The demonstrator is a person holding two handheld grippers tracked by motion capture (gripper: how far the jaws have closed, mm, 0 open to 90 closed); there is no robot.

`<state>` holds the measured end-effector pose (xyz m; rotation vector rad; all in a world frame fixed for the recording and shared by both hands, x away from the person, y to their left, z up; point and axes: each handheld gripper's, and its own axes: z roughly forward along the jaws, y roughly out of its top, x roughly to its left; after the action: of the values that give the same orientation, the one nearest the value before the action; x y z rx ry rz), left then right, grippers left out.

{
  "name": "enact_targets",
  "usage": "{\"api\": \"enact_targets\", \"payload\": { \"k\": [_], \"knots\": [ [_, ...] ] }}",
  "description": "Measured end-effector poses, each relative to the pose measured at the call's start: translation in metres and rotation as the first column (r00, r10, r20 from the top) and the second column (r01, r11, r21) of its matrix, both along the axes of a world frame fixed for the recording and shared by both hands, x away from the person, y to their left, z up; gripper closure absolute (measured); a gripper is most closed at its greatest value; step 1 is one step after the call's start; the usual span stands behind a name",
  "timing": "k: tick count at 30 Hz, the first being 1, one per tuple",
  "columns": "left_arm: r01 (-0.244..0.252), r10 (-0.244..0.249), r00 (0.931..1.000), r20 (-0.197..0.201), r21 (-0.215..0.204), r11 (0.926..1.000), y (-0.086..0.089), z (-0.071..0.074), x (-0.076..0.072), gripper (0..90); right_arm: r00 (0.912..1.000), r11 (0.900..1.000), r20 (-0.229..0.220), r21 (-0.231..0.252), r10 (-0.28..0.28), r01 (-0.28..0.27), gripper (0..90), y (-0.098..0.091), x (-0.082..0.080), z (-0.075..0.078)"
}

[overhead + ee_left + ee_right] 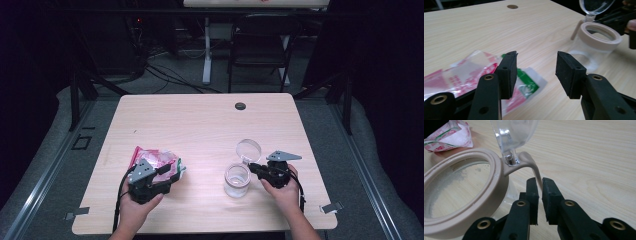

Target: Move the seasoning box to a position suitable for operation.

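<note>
A clear glass jar (236,180) with a beige rim (461,195) stands at the table's front right, its clear lid (248,149) flipped open behind it. My right gripper (540,185) is shut on the jar's thin beige strap (537,173) beside the rim. White grains lie in the jar's bottom. A red, white and green plastic packet (157,161) lies at the front left. My left gripper (536,71) is open just above the packet's (474,72) right end, with nothing between its fingers. In the left gripper view the jar (596,42) stands farther right.
A dark round grommet (240,106) sits near the far edge of the light wooden table (200,125). Beyond the table stand a black folding chair (260,47) and a white desk leg (206,50), with cables on the floor.
</note>
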<state>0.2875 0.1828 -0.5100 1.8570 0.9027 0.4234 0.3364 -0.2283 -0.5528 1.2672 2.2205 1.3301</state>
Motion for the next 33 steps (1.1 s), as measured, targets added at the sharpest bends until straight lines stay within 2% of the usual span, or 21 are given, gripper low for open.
{"api": "enact_targets", "payload": {
  "k": [3,5,7,9,15,17,20,26,30,33],
  "knots": [
    [-0.019,0.019,0.9995,0.026,0.003,0.9998,0.01,0.001,0.003,51.2,1.0,0.9999,0.001,0.016,-0.004,0.004,78.7,-0.002,-0.001,0.001],
    [-0.004,0.004,1.0,0.009,0.016,0.9999,0.015,0.0,0.006,47.4,1.0,0.9997,0.001,0.026,-0.002,0.002,76.8,-0.003,-0.001,0.001],
    [-0.006,0.006,1.0,0.003,0.054,0.9985,0.017,-0.002,0.006,46.0,1.0,0.9998,0.004,0.019,0.004,-0.004,75.0,-0.003,-0.002,0.002],
    [-0.013,0.014,0.9998,-0.012,0.085,0.9963,0.017,-0.004,0.006,46.8,1.0,0.9998,0.009,0.019,0.003,-0.003,73.3,-0.003,-0.003,0.002],
    [-0.015,0.017,0.9997,-0.017,0.104,0.9945,0.011,-0.008,0.006,48.1,0.9999,0.9994,0.015,0.034,-0.007,0.007,70.6,-0.004,-0.003,0.003],
    [-0.019,0.022,0.9995,-0.024,0.124,0.9921,0.009,-0.008,0.006,47.4,0.9998,0.9992,0.014,0.038,-0.011,0.01,70.3,-0.005,-0.003,0.003],
    [0.006,-0.001,0.9992,-0.039,0.13,0.9915,0.006,-0.009,0.006,40.4,0.9998,0.9992,0.016,0.039,-0.009,0.009,69.9,-0.005,-0.003,0.003],
    [0.004,0.001,0.9997,-0.024,0.222,0.9751,-0.005,-0.016,0.005,29.6,0.9999,0.9993,0.012,0.037,-0.008,0.007,68.7,-0.005,-0.003,0.003],
    [-0.015,0.02,0.9997,-0.017,0.243,0.97,-0.007,-0.019,0.005,28.4,0.9999,0.9993,0.013,0.036,-0.009,0.008,68.1,-0.005,-0.003,0.003],
    [-0.001,0.006,0.9998,-0.019,0.255,0.9669,-0.009,-0.02,0.004,28.8,0.9999,0.9993,0.014,0.035,-0.007,0.007,68.0,-0.005,-0.003,0.003]
  ]
}}
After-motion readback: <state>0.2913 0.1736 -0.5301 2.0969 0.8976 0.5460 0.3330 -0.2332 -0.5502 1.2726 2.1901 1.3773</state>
